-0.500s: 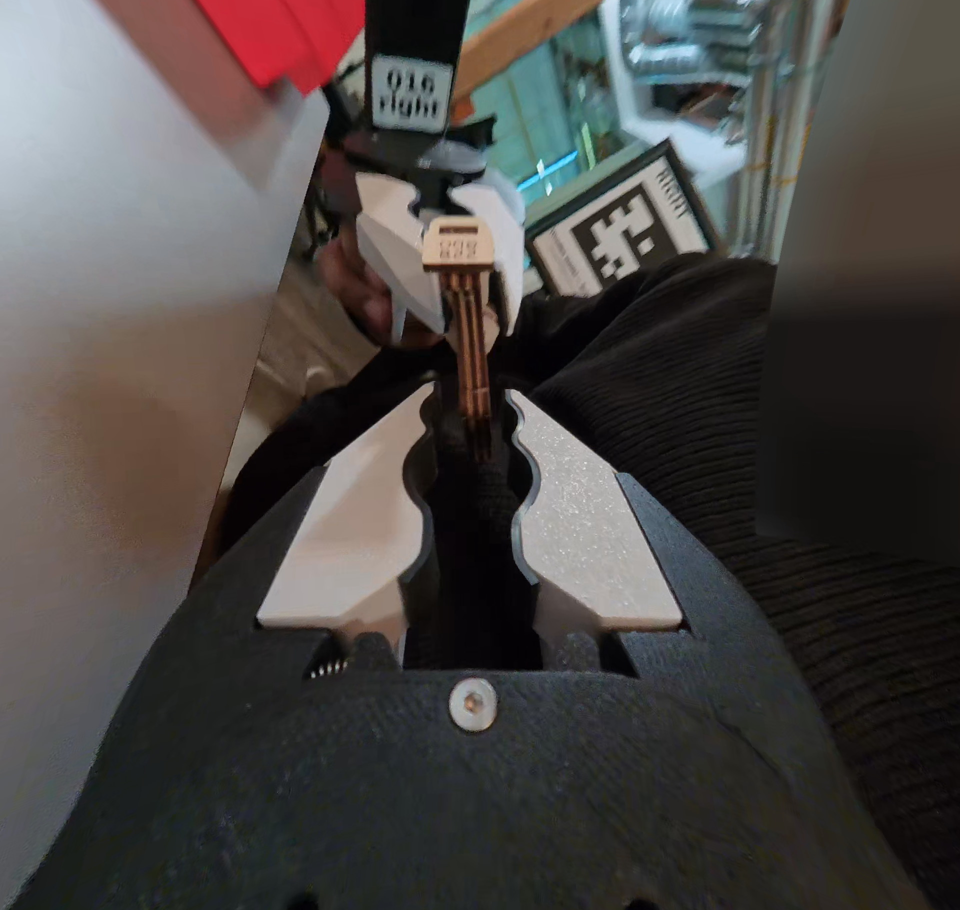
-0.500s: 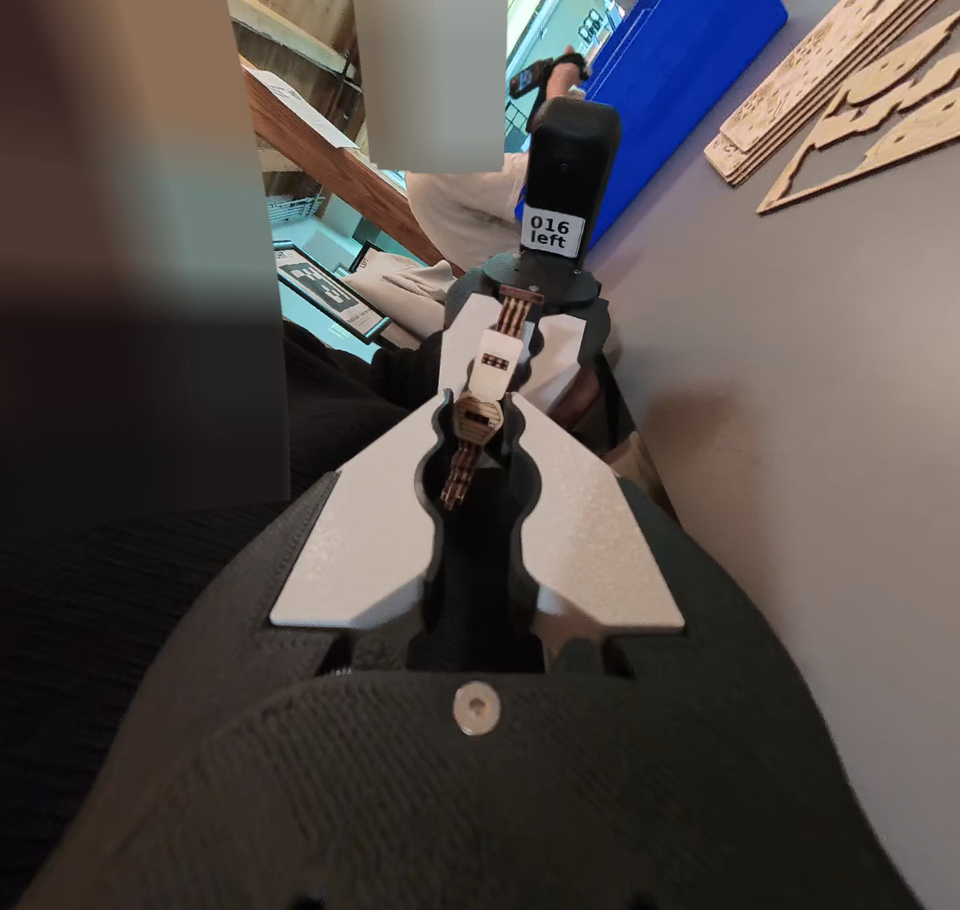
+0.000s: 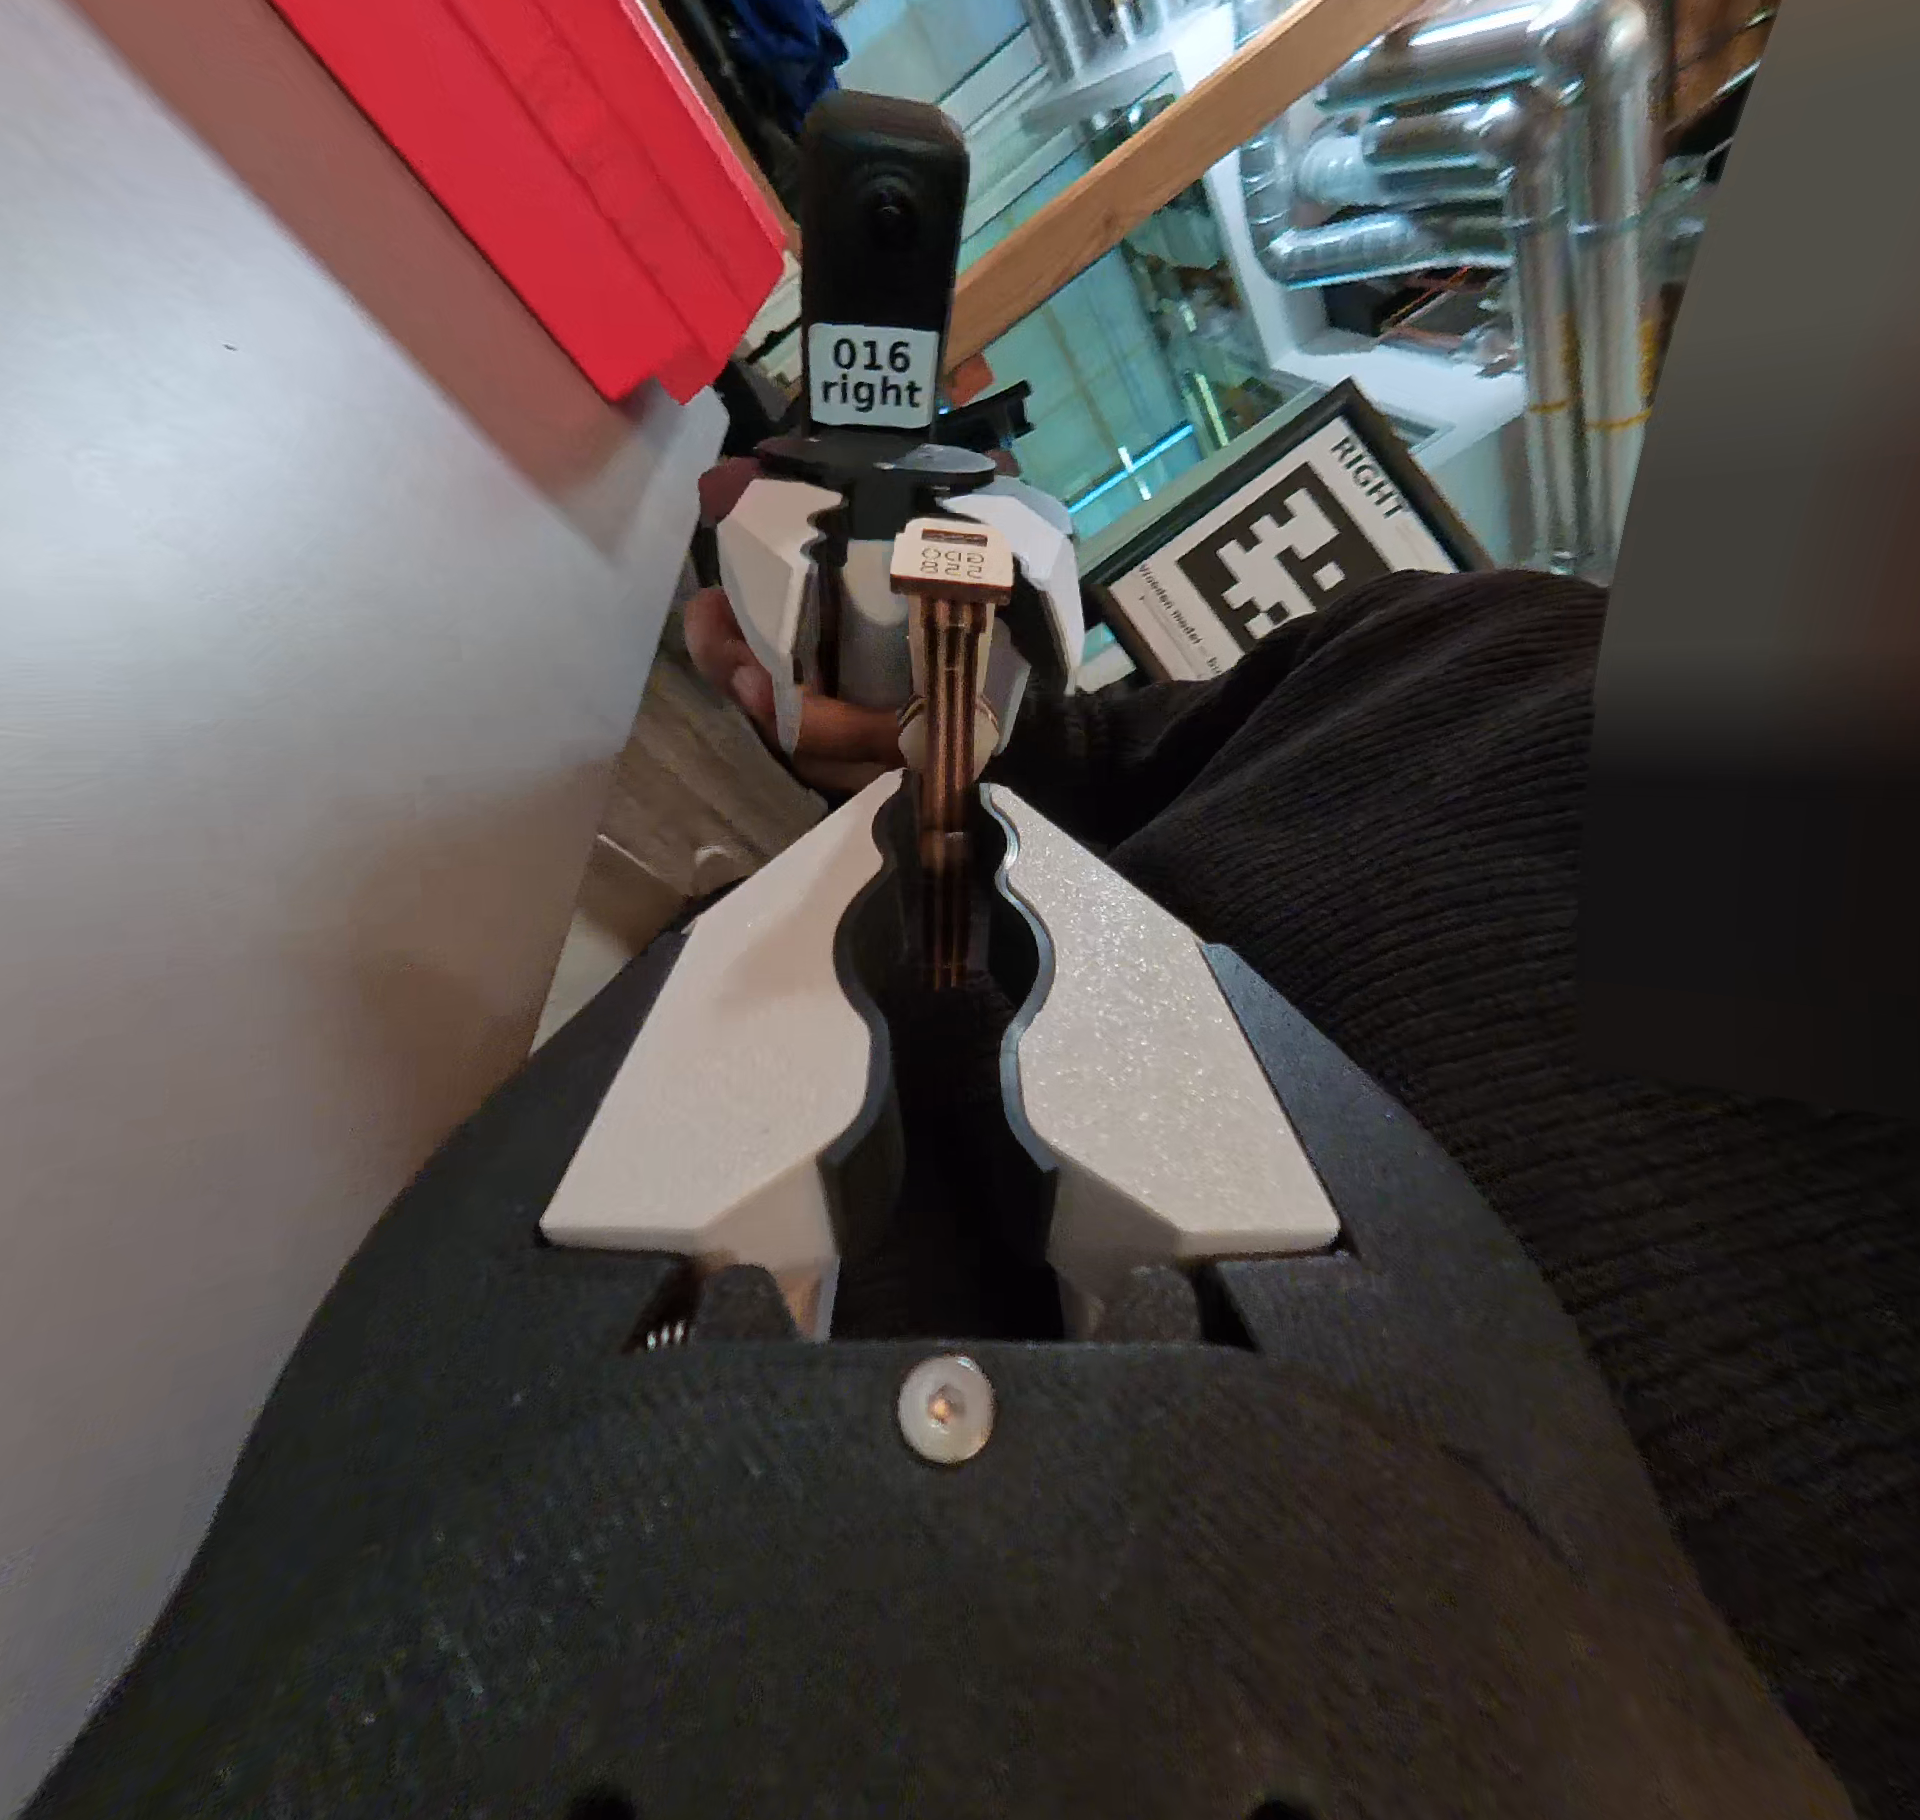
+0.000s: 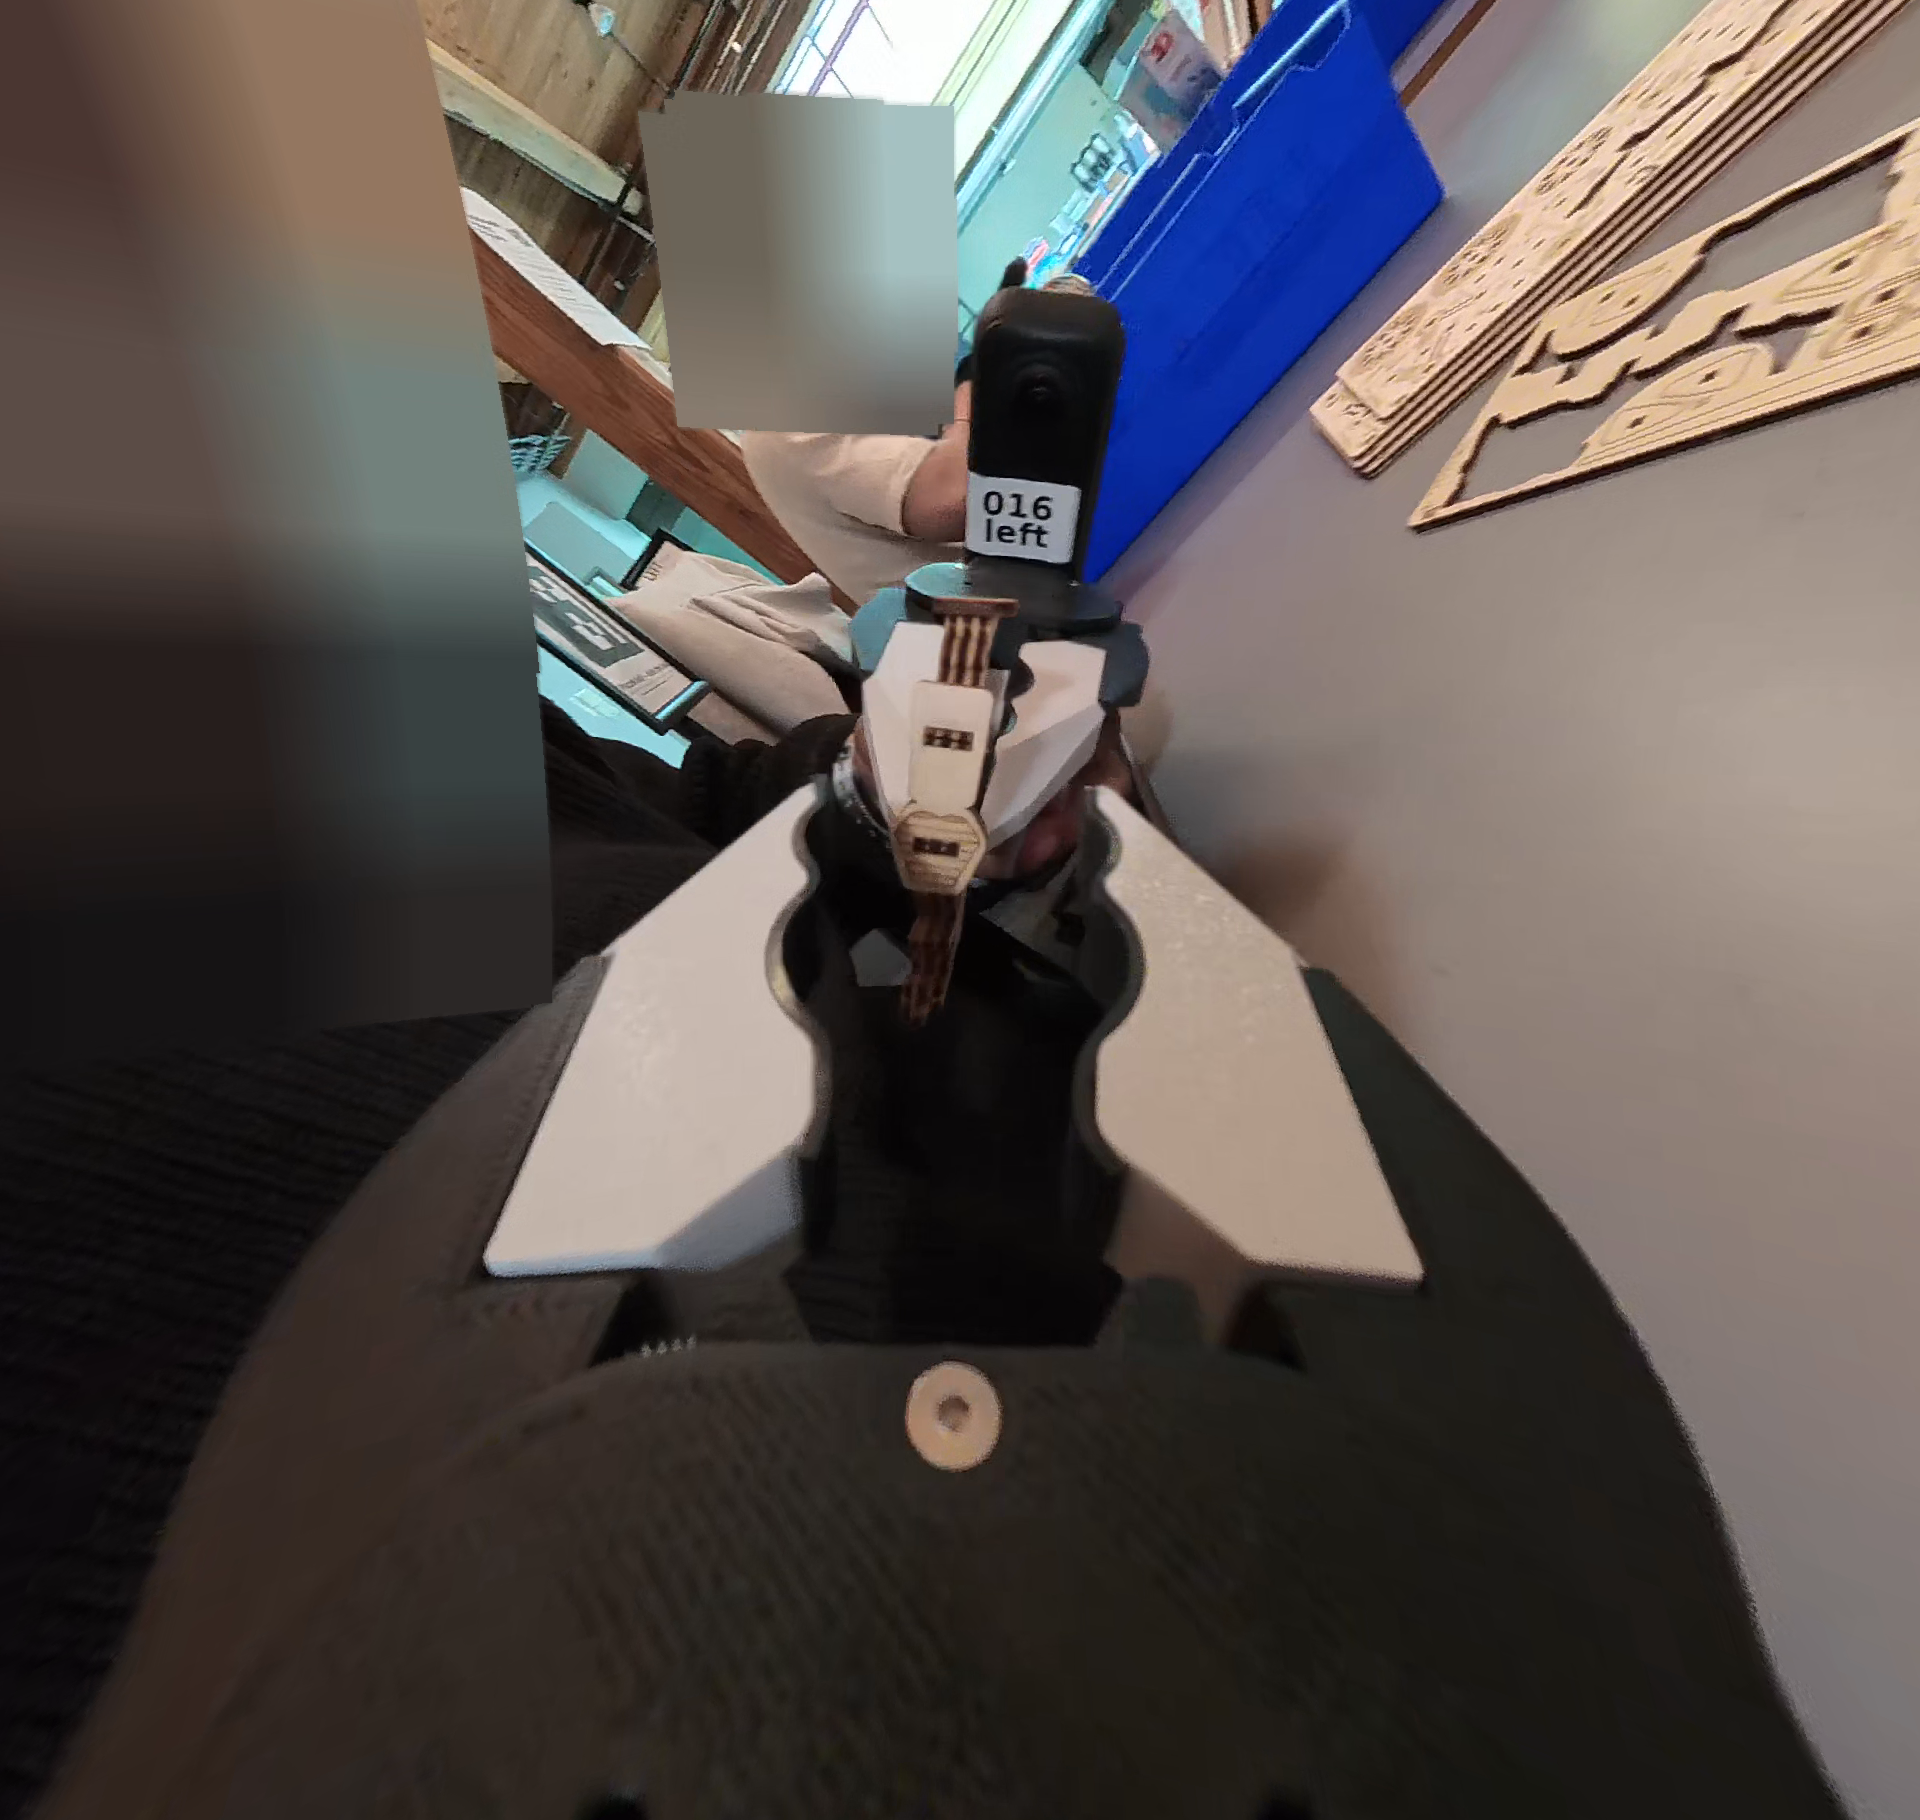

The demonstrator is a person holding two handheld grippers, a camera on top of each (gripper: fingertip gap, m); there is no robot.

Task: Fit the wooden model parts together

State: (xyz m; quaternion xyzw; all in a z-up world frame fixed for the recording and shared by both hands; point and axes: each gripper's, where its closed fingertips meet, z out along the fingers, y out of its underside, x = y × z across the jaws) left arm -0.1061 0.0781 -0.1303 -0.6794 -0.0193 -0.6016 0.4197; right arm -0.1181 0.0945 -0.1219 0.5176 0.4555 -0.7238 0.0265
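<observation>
A red bin [image 3: 499,118] sat up-left of the jaws, a framed marker board [image 3: 1288,544] up-right. A blue bin [image 4: 1268,243] stood beyond them, upper right.

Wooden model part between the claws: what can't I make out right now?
- Left wrist view: the left claw fingers hide where their pads press the wooden model part.
- Right wrist view: its slot joints are too small to judge seating.
- Right wrist view: plywood sheets are cut off by the right edge.

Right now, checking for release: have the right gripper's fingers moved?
Yes: the right gripper has spread its fingers outward from its centre screw, off the wooden part.
</observation>
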